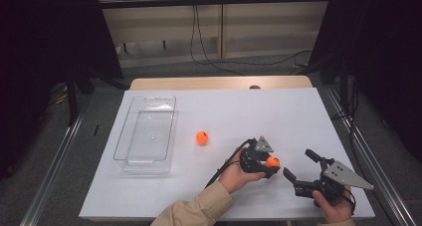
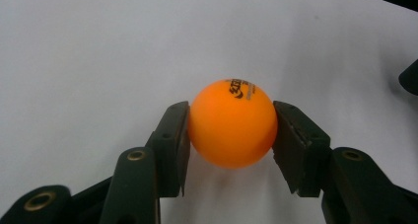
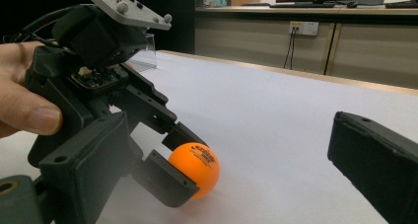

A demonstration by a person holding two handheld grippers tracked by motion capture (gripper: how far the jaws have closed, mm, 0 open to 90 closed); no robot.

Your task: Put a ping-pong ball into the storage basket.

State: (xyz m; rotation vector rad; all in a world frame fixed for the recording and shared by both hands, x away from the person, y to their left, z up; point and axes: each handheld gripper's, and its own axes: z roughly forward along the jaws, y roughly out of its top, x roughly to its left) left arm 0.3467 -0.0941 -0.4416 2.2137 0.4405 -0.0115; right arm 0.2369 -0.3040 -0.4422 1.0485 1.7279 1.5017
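An orange ping-pong ball (image 2: 231, 124) with black print sits between the pads of my left gripper (image 1: 271, 162), which is shut on it low over the white table (image 1: 259, 111). In the right gripper view the same ball (image 3: 195, 168) rests at the table surface inside the left gripper (image 3: 172, 160), held by a hand. My right gripper (image 1: 300, 165) stands open just right of it, jaws wide apart and pointing toward the ball. A second orange ball (image 1: 202, 137) lies loose on the table, left of both grippers.
A clear plastic bin (image 1: 144, 131) stands on the left part of the table, nothing visible inside it. Black frame posts and cables surround the table; a wooden edge (image 1: 219, 81) runs along its far side.
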